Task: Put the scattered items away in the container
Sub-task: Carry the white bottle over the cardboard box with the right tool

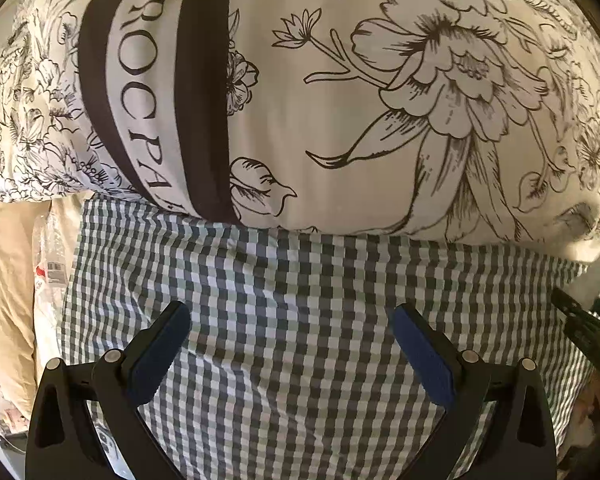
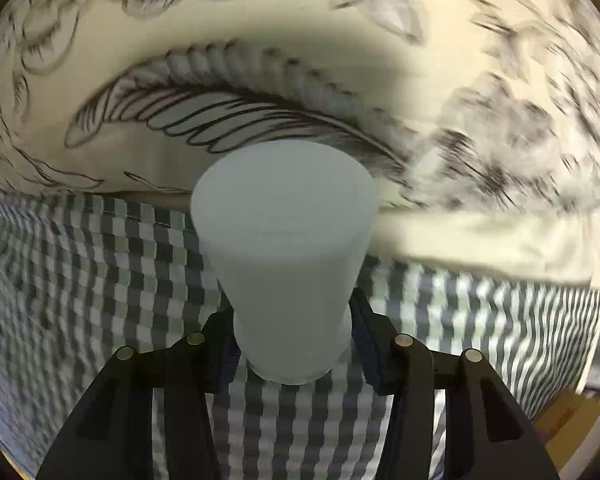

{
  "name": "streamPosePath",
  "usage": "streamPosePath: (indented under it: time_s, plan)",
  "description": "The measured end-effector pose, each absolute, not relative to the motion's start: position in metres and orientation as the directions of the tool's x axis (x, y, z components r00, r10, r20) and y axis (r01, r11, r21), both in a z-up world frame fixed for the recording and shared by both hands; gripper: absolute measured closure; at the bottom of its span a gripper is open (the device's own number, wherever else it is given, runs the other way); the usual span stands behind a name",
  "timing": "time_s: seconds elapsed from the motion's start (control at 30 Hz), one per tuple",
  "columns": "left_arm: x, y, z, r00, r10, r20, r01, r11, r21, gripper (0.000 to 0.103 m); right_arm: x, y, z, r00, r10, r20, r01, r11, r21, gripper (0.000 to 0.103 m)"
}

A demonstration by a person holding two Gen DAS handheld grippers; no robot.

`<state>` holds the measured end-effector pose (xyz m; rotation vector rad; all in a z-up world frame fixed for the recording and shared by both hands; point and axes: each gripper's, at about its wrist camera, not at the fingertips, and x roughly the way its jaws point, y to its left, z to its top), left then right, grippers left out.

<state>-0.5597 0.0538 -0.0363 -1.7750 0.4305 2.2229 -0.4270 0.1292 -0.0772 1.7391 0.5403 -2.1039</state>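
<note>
Your right gripper (image 2: pixel 292 344) is clamping the white cup (image 2: pixel 284 240) at centre frame; your left gripper (image 1: pixel 292 344) is hanging wide, holding nothing, over the checked cloth (image 1: pixel 300 280).

Left gripper (image 1: pixel 292 320), black with blue pads, points steeply down, jaws spread wide and holding nothing. Right gripper (image 2: pixel 292 332), same build, also aims downward, its pads pressed on both sides of a pale translucent plastic cup (image 2: pixel 284 240).
</note>
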Motion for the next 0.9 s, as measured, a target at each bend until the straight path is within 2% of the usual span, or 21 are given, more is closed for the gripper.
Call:
streamPosePath:
  time_s: [0.2, 0.47, 0.77, 0.9]
  plan:
    - [-0.541, 0.053, -0.008, -0.242, 0.04, -0.969, -0.398, -0.915, 0.061, 0.0, -0.391, 0.172, -0.018, -0.183, -0.201, -0.962, 0.356, -0.926, 0.126, 0.055]
    - [-0.481, 0.063, 0.051, -0.292, 0.126, -0.948, -0.489, -0.872, 0.035, 0.0, -0.342, 0.228, 0.075, -0.279, -0.316, -0.907, 0.29, -0.928, 0.234, 0.055]
    - [-0.397, 0.092, 0.106, -0.292, 0.258, -0.921, -0.621, -0.784, -0.023, 0.0, -0.276, 0.318, 0.149, -0.415, -0.294, -0.861, 0.157, -0.955, 0.251, 0.055]
    - [-0.357, 0.109, 0.122, -0.277, 0.3, -0.913, -0.676, -0.736, -0.037, 0.0, -0.254, 0.367, 0.158, -0.45, -0.26, -0.854, 0.081, -0.965, 0.25, 0.054]
